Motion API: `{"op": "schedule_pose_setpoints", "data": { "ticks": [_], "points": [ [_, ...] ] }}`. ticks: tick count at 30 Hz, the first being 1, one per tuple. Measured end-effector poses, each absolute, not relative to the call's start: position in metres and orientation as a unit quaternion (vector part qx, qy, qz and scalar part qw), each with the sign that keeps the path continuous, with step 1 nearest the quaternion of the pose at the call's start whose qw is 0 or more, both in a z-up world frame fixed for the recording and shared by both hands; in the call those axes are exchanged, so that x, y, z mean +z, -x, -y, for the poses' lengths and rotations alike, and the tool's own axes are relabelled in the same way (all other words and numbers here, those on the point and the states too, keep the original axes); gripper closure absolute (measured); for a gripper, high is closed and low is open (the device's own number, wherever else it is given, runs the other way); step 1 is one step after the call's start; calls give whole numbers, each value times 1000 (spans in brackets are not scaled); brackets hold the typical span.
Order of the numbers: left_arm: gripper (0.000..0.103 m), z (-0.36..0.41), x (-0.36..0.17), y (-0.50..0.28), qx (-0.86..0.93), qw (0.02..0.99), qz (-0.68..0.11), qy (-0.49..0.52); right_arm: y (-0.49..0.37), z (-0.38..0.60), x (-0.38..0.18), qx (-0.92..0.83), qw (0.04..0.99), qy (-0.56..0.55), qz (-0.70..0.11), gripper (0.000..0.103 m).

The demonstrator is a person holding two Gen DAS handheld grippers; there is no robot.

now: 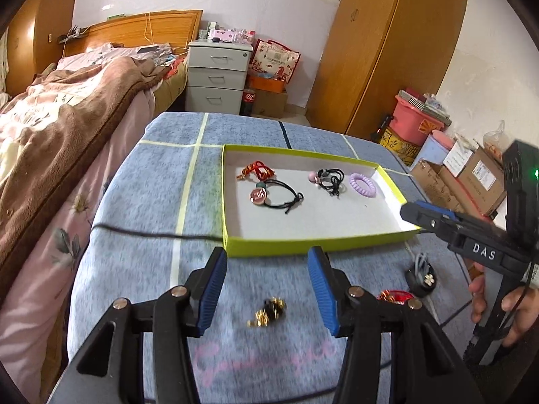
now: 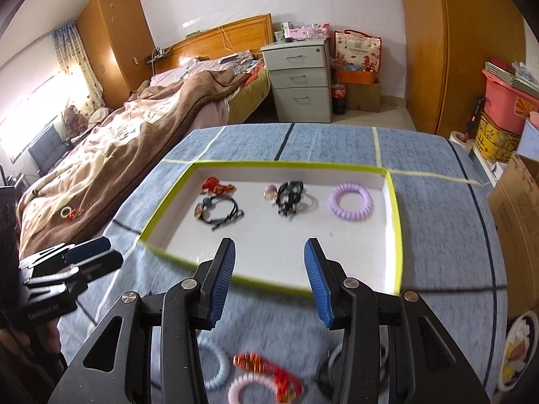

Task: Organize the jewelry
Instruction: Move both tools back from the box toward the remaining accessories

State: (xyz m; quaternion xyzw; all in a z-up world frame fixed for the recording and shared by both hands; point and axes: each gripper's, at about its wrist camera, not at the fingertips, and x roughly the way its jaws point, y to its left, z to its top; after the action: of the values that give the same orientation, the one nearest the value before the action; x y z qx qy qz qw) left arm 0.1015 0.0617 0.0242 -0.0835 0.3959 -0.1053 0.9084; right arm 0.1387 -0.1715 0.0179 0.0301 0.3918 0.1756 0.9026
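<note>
A shallow box with a lime-green rim point(image 1: 303, 245) point(image 2: 397, 222) lies on the blue cloth. It holds a red knotted cord point(image 1: 254, 169) point(image 2: 217, 184), a black hair tie with a round charm point(image 1: 276, 197) point(image 2: 219, 210), a black tie with a pink bead point(image 1: 328, 178) point(image 2: 289, 197) and a purple spiral ring point(image 1: 362, 185) point(image 2: 351, 201). My left gripper point(image 1: 267, 286) is open above a gold-and-black piece point(image 1: 269, 313) lying between its fingers. My right gripper point(image 2: 269, 279) is open and empty over the box's near edge; red beaded cord point(image 2: 266, 367), a pale blue ring point(image 2: 215, 367) and a pink ring point(image 2: 249, 390) lie below it.
A black cable point(image 1: 151, 232) crosses the cloth left of the box. A bed with a brown blanket point(image 1: 67, 118) runs along the left. A grey drawer unit point(image 1: 217, 77) and a wardrobe point(image 1: 387, 50) stand behind. Boxes point(image 1: 471, 181) crowd the right side.
</note>
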Motion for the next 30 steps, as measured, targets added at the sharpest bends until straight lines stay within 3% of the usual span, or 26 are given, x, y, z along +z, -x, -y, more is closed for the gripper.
{"op": "schedule_pose_setpoints", "data": {
  "ticks": [14,30],
  "points": [
    [51,-62,6,-59,-104,907,-400,78,-63,199,-13,133,903,-41,-406,59],
    [51,-69,-17,-49,-93,899,-419,86,-49,186,-47,118,890,-13,-441,59]
  ]
}}
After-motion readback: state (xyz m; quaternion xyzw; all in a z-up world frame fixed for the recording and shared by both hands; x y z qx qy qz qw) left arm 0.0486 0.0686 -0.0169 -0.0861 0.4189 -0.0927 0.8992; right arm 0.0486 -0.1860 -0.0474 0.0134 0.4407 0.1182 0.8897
